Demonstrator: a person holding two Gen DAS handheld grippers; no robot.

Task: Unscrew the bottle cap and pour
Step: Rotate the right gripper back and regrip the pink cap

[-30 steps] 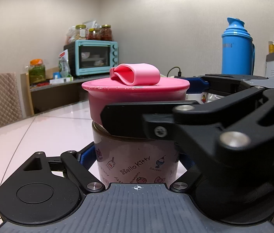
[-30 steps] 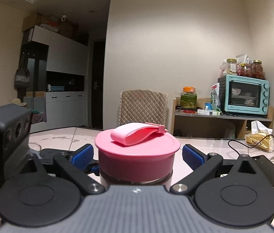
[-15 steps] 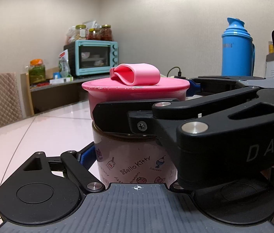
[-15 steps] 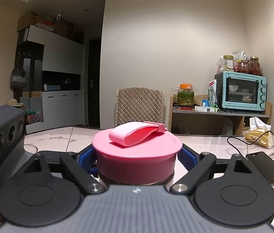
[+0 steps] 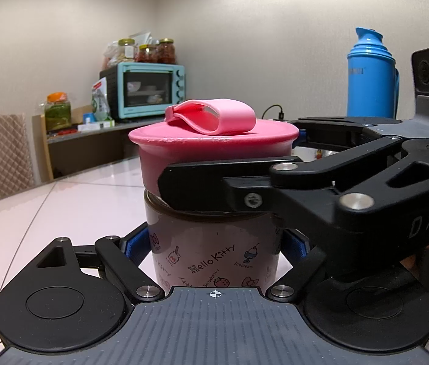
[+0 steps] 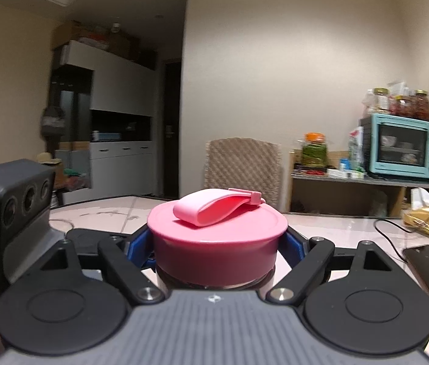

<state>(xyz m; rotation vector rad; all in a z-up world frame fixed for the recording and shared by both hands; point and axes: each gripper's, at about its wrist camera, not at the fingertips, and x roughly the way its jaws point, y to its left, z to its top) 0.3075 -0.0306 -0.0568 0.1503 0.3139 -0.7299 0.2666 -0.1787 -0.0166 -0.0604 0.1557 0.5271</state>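
Both grippers clamp the bottle on the bench [image 5: 62,200].
Left gripper [image 5: 214,245] fingers grasp the bottle [image 5: 214,252]; right gripper [image 6: 214,245] fingers grasp its pink cap [image 6: 217,243].

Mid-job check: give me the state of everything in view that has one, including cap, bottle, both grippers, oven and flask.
Pink screw cap with loop strap: still on the bottle, strap folded flat on top.
Hello Kitty printed bottle: upright on the table.
Left gripper: shut on the bottle body.
Right gripper: shut on the cap.
Teal toaster oven: door closed.
Blue thermos flask: upright, capped.
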